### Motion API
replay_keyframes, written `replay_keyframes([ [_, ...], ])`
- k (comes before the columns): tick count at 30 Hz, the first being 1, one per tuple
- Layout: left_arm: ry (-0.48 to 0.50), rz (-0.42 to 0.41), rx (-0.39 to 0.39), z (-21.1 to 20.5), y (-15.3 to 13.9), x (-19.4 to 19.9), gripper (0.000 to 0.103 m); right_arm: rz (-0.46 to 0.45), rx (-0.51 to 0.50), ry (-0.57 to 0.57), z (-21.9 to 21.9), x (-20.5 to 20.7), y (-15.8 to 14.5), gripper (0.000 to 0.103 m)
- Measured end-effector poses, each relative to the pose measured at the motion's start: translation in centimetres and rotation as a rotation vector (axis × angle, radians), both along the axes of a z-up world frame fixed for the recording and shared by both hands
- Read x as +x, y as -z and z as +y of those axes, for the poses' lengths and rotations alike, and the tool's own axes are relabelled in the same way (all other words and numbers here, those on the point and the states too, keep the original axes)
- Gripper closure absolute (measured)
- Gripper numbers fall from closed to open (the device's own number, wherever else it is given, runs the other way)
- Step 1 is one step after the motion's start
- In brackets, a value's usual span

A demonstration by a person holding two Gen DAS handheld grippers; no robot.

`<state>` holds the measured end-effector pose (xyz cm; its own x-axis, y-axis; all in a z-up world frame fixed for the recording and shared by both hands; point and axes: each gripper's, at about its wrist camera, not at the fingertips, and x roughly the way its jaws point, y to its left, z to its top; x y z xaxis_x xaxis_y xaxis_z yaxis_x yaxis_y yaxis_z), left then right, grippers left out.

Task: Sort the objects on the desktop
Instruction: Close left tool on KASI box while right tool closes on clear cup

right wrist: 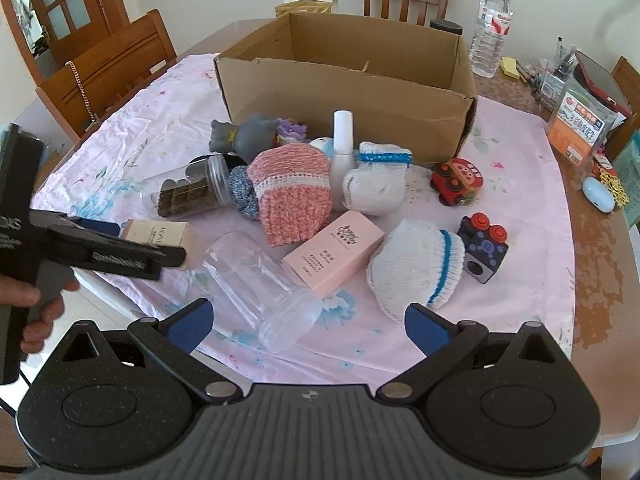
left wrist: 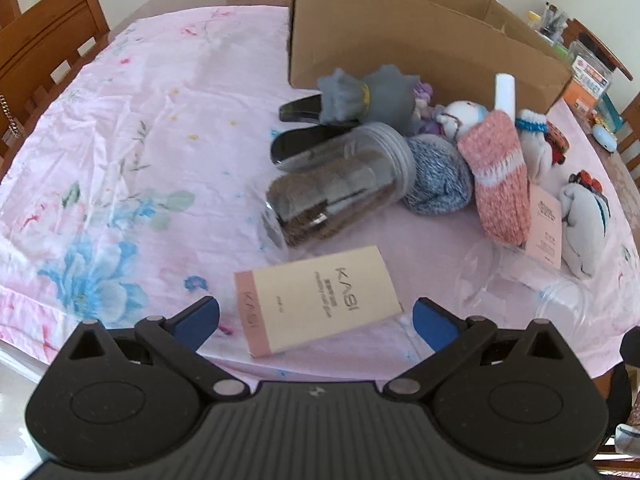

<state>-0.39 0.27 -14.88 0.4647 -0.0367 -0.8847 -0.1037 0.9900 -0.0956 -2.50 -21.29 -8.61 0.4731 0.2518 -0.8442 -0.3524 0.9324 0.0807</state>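
Sorting looks barely begun: both tools, left tool (left wrist: 316,318) and right tool (right wrist: 306,320), hang with fingers apart and empty above the bench (right wrist: 520,208), the cream box (left wrist: 320,300) lying nearest, so closing on it and carrying it to the cardboard box (right wrist: 348,76) seems next.

Left wrist view: low at the near table edge, facing forward-right, close over the cream box (left wrist: 320,300). Right wrist view: higher, further right, facing the cardboard box (right wrist: 344,76). Shared: the central clutter, cream box included.
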Motion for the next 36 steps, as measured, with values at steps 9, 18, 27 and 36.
replay_keyframes([
  [9,0.059,-0.021,0.037,0.7,0.0,-0.2,0.016,-0.020,-0.015,-0.032,1.6,-0.6,0.8,0.000],
  [18,0.071,-0.034,0.054,2.9,-0.4,-0.6,0.015,-0.007,-0.039,-0.083,3.1,-0.2,2.1,0.000],
  [27,0.057,-0.016,0.008,3.8,0.3,0.0,0.015,0.007,-0.065,-0.095,4.9,0.1,3.2,0.001],
  [36,0.085,-0.018,-0.032,4.6,0.1,0.0,0.015,-0.002,-0.091,-0.132,6.3,0.7,3.9,0.001],
])
